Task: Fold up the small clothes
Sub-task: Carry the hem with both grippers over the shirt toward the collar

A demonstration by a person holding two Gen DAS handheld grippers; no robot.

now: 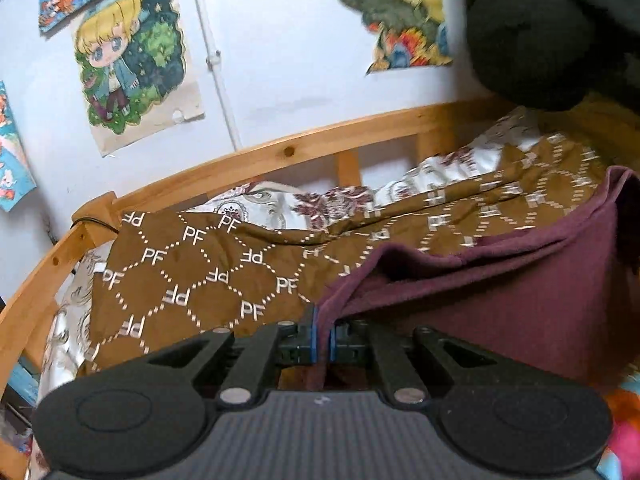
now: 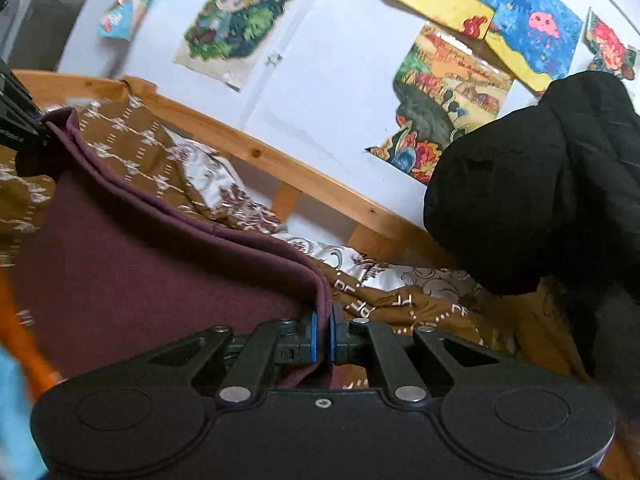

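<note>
A maroon garment (image 1: 500,304) hangs stretched between both grippers above the bed. My left gripper (image 1: 322,332) is shut on its left edge, the cloth pinched between the blue pads. In the right wrist view the same maroon garment (image 2: 140,276) spreads to the left, and my right gripper (image 2: 322,336) is shut on its right edge. The left gripper (image 2: 16,124) shows at the far left of that view, holding the other corner. The lower part of the garment is hidden behind the gripper bodies.
A brown bedspread (image 1: 192,272) with a white diamond pattern covers the bed, with a white floral sheet (image 1: 280,208) behind it. A wooden bed rail (image 1: 288,152) runs along the wall with posters. A black garment (image 2: 540,184) hangs at the right.
</note>
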